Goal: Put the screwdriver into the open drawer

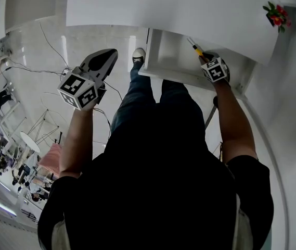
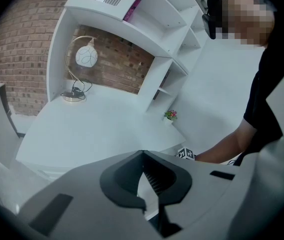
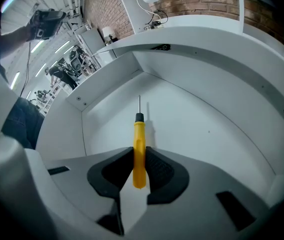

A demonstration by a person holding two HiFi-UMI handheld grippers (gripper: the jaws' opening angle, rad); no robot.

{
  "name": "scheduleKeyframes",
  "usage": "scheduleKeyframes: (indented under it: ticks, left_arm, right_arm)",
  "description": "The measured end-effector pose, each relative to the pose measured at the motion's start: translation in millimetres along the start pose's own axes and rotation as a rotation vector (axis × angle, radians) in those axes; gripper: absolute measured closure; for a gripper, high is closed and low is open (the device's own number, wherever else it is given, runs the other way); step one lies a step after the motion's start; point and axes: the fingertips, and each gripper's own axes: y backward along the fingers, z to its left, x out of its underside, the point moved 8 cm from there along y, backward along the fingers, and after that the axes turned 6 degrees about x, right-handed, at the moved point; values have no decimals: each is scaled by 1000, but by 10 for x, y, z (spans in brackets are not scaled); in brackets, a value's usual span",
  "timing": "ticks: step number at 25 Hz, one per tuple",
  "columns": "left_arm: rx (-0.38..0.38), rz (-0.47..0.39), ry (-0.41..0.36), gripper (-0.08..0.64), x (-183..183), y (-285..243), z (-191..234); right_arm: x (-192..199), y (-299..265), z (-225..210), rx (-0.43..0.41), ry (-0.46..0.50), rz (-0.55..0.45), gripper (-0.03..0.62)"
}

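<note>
The white desk (image 1: 163, 9) fills the top of the head view, and its open drawer (image 1: 172, 76) juts out below it toward the person. In the right gripper view the drawer's bare floor (image 3: 206, 129) and side walls surround the tool, so that gripper is already over the drawer's inside.

The right gripper (image 3: 140, 151) is the 1 at work. Its 2 jaws are clamped on the yellow handle of the screwdriver (image 3: 139, 149), with the butt end poking out behind the pads. The tool's long axis runs straight ahead along the jaws. Its black collar and thin metal shaft point at the drawer's far corner. A shadow beside the shaft suggests it hangs a little above the floor, not touching it. The next move looks like a short drop and a release, with the tool left lying along that line.

The left gripper (image 1: 98, 61) is held well apart from the drawer, out over the room's floor. Its jaws are closed tip to tip with nothing between them.
</note>
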Motion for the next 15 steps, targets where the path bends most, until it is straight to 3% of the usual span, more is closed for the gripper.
scheduleKeyframes:
  ticks: [15]
  left_arm:
    - [5,4,24,543,100,0,121]
  right_arm:
    - [-9,-101,31,15,-3,20,511]
